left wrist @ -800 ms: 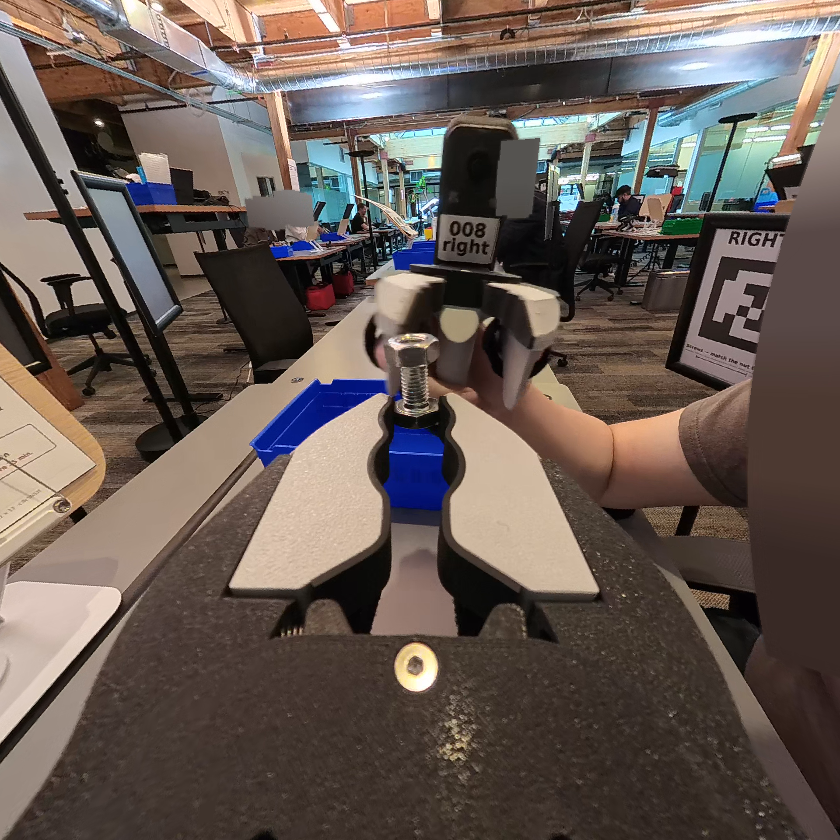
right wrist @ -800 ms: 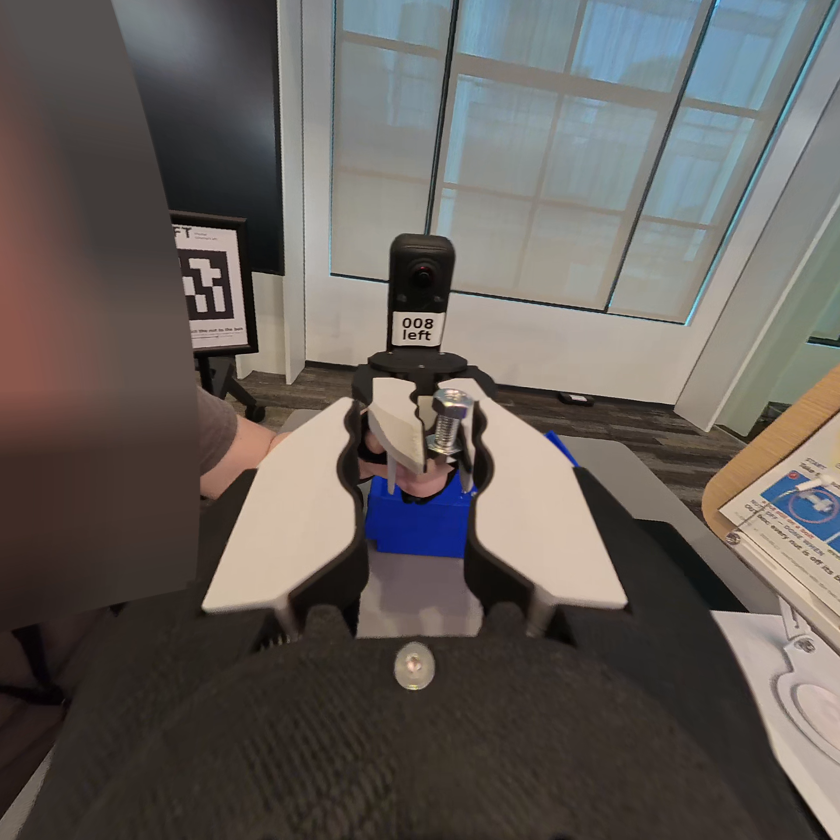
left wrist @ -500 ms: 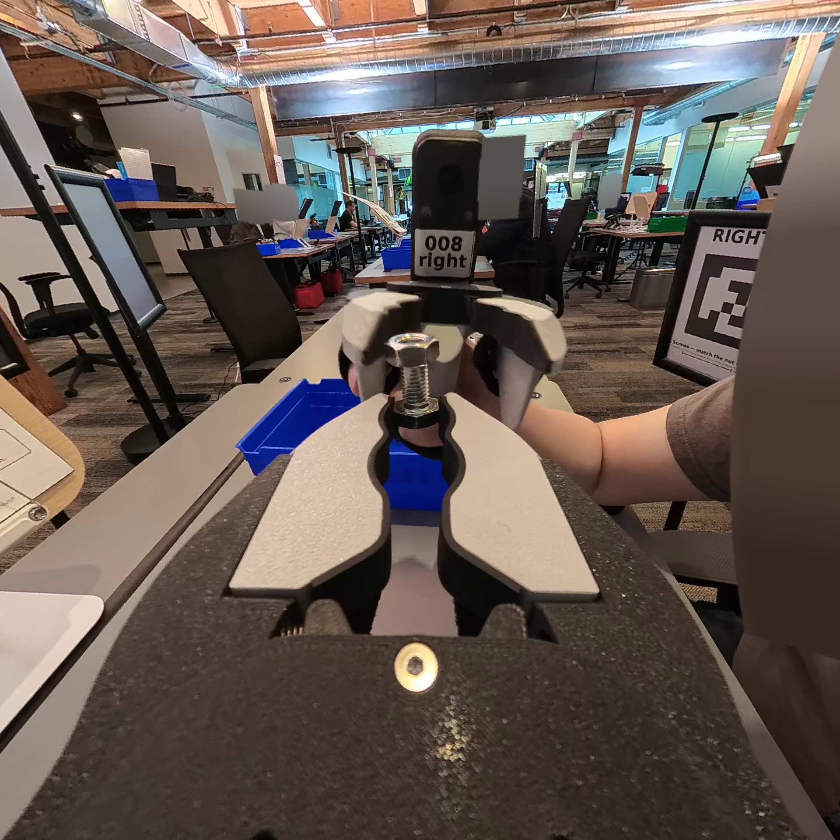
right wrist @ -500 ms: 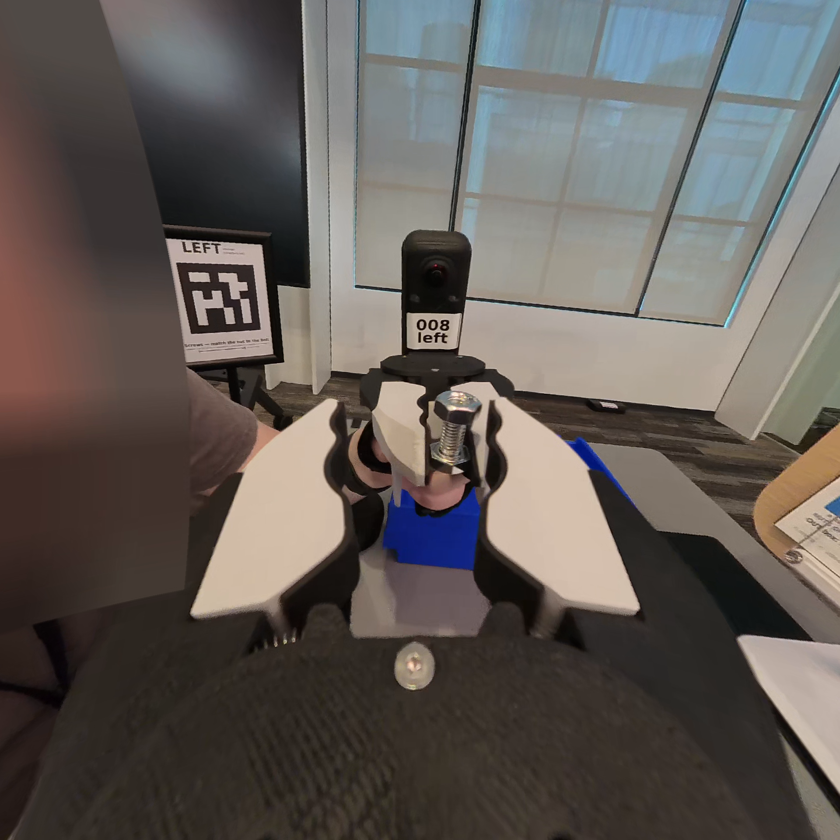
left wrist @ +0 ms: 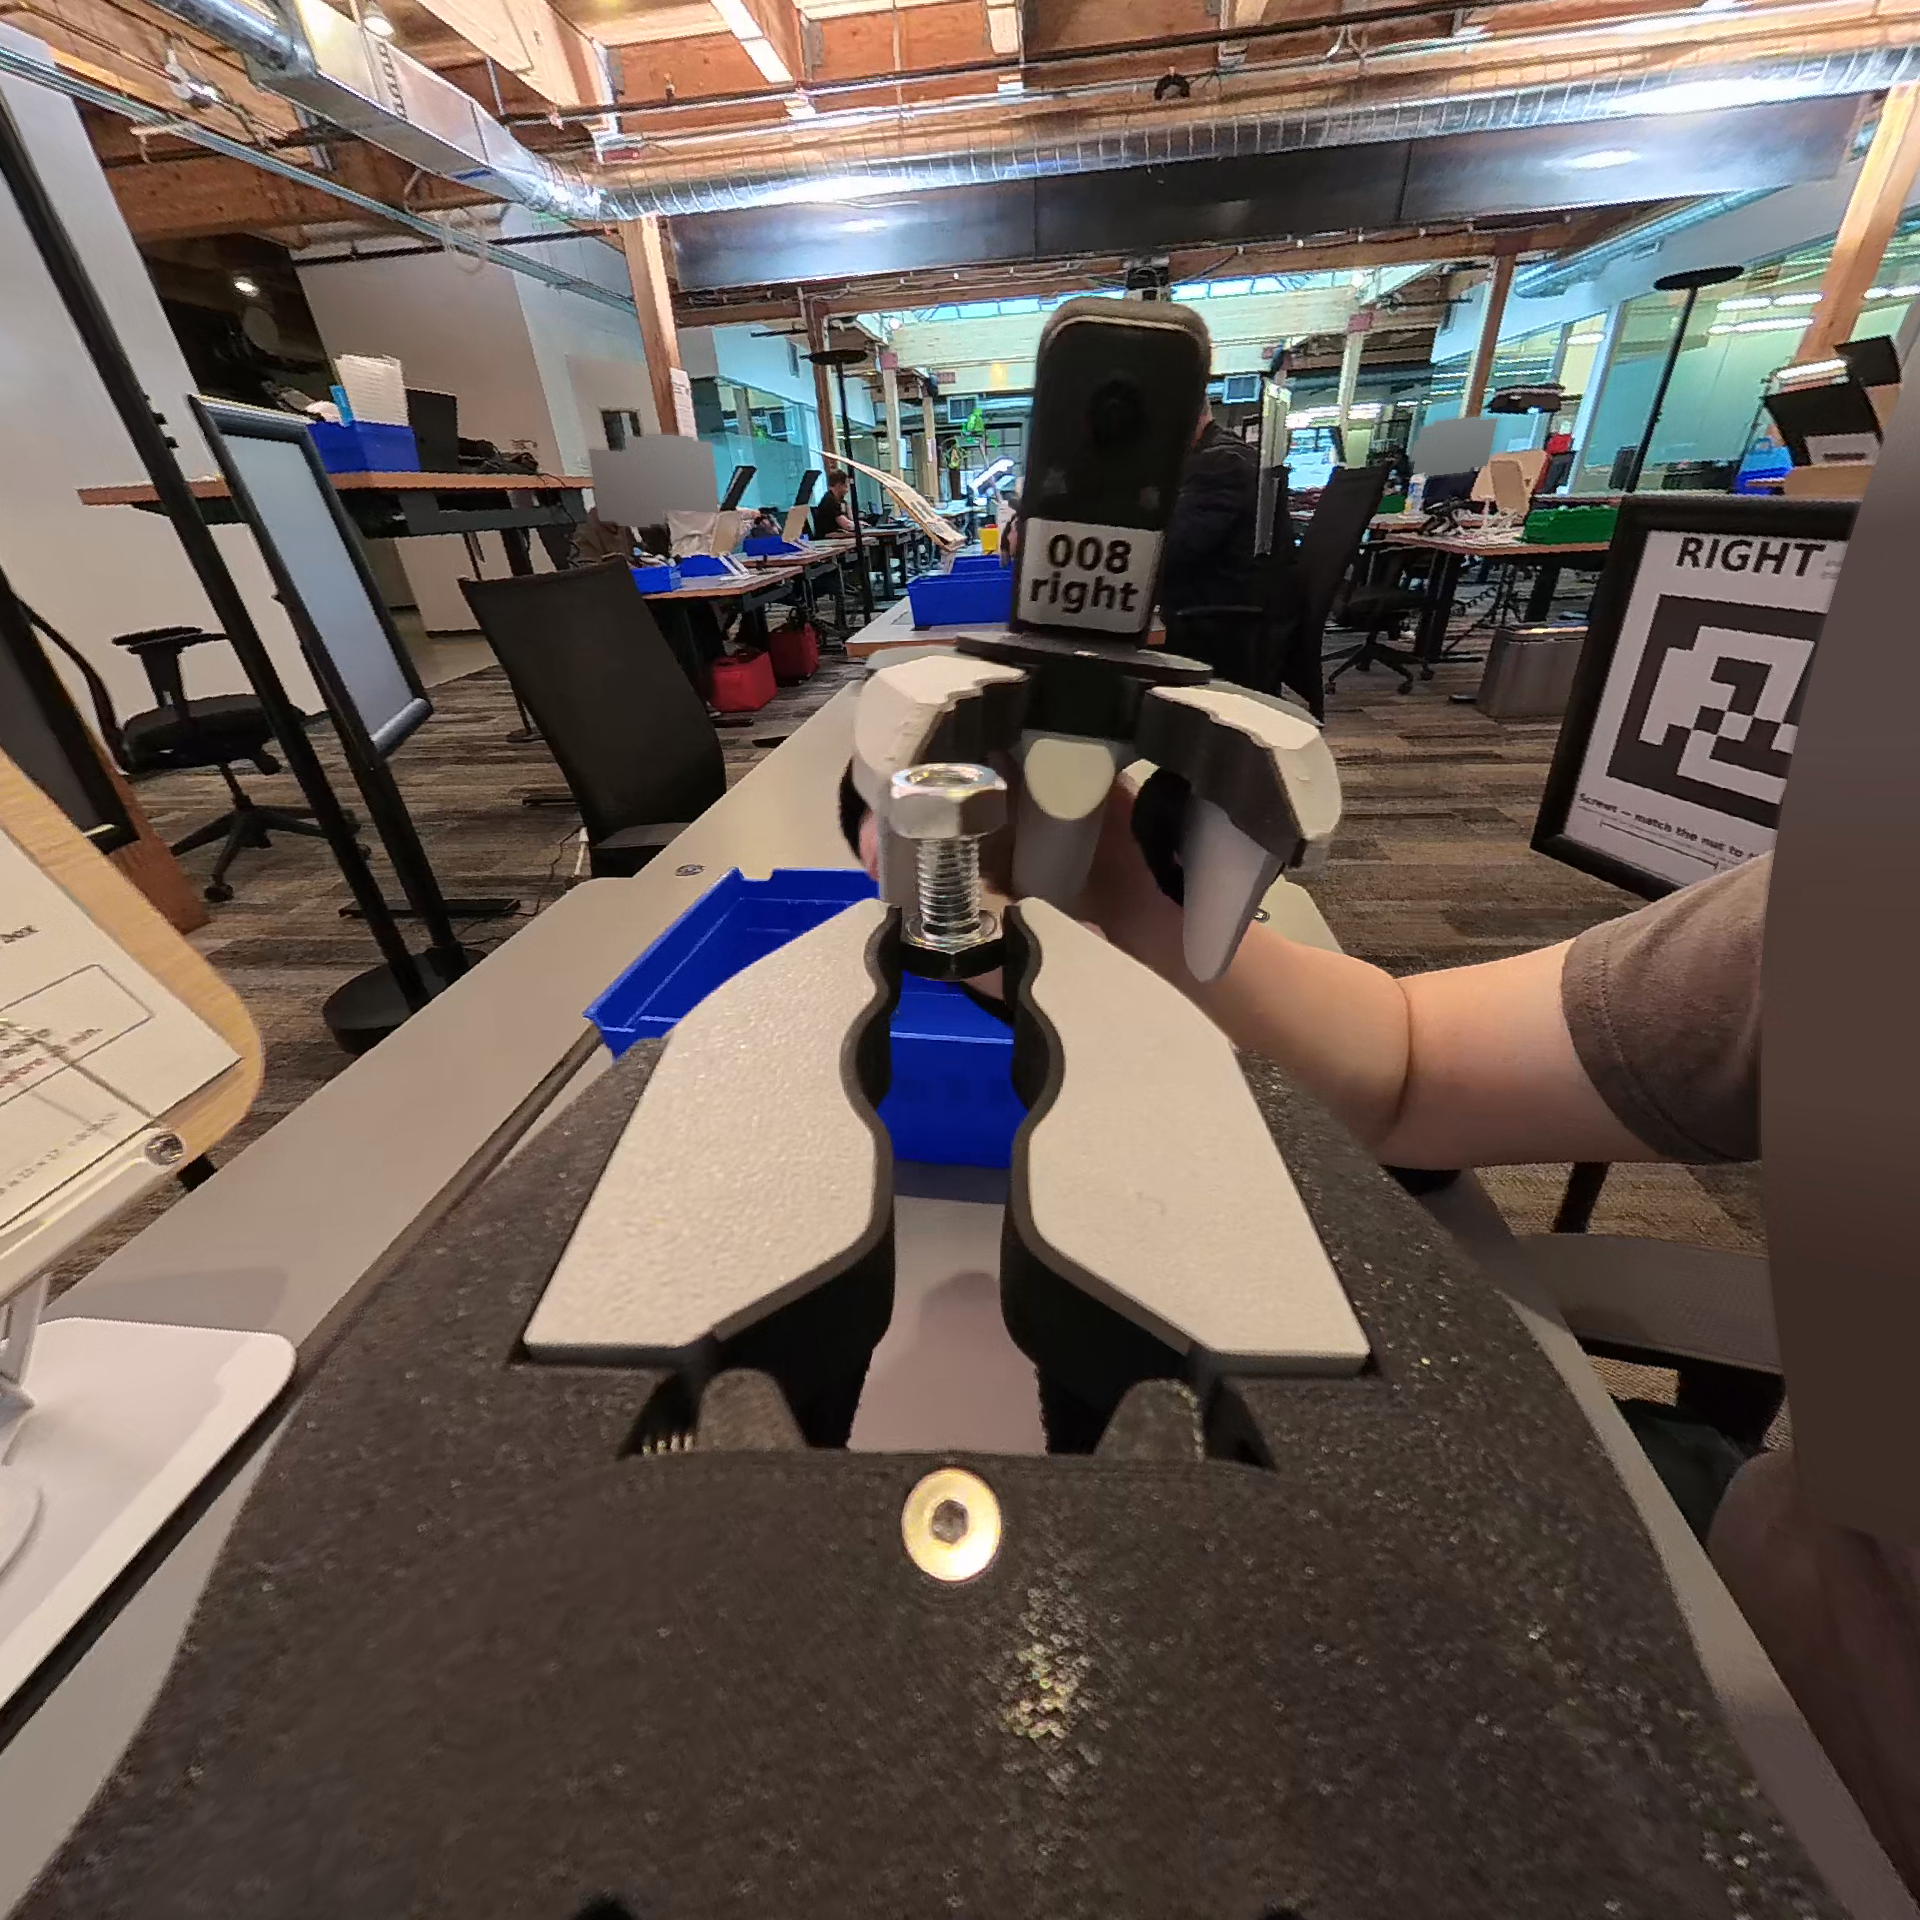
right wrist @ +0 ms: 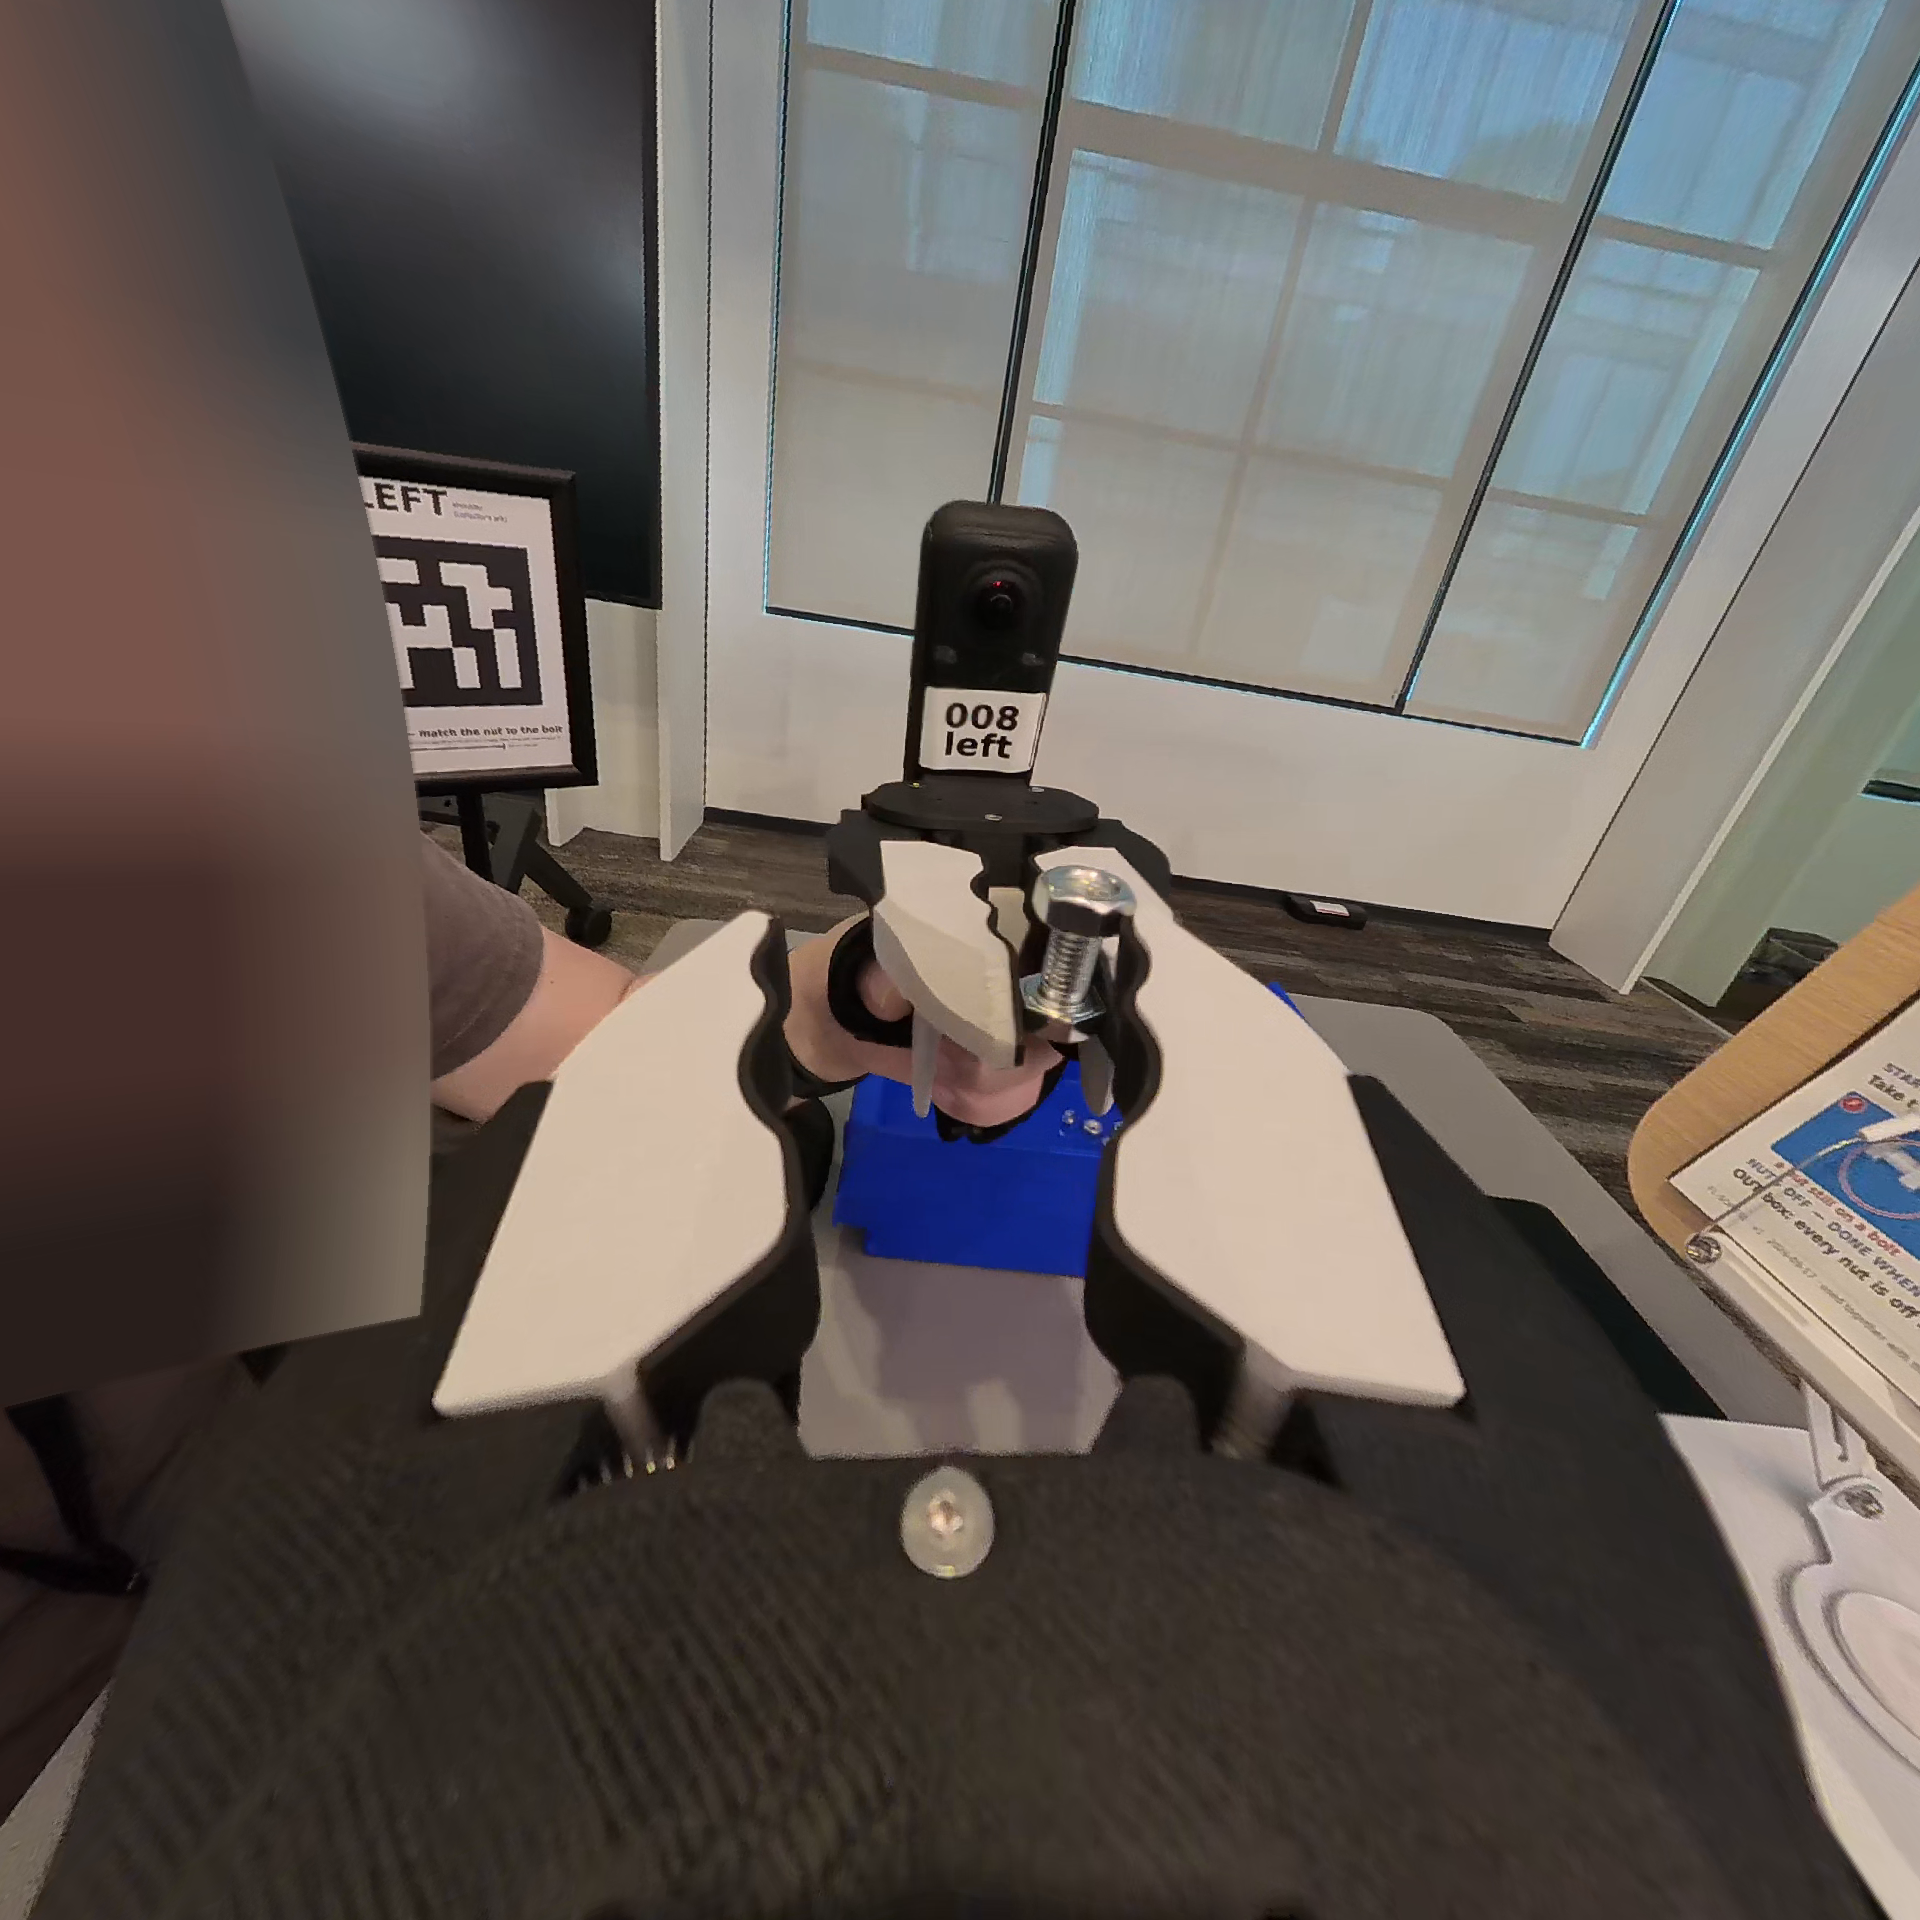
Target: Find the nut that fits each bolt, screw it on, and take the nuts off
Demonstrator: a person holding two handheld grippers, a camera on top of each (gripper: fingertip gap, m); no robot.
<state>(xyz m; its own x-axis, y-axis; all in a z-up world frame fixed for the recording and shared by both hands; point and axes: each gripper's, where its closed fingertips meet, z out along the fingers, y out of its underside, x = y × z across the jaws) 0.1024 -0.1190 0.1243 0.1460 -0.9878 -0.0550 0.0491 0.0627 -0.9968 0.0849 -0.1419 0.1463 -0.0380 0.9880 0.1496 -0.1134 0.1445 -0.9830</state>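
Note:
A silver hex bolt [left wrist: 943, 831] stands upright with its head on top and a silver nut [left wrist: 940, 928] low on its thread. My left gripper [left wrist: 948, 951] is shut on the bolt's lower end, at and just under the nut, and holds it in the air. It also shows in the right wrist view [right wrist: 1039, 997], facing me, with the bolt [right wrist: 1075, 951] and the nut [right wrist: 1058, 1006]. My right gripper [right wrist: 951, 935] is open, its fingers on either side of the bolt without touching it. In the left wrist view it [left wrist: 1132, 862] sits just behind the bolt.
A blue bin [left wrist: 727, 951] sits on the grey table [left wrist: 416, 1122] under both grippers, and shows in the right wrist view [right wrist: 966, 1195]. The person's forearm [left wrist: 1382, 1049] reaches in from the right. Framed marker signs [left wrist: 1714, 707] [right wrist: 473, 623], a printed sheet [right wrist: 1829, 1195] and a white stand base [left wrist: 114, 1423] flank the table. Both grippers' tips are close together, under 4 cm apart.
Both grippers have shifted a little. The bolt now sits nearer my right gripper's right finger. The left stays shut on the bolt and the right stays open.

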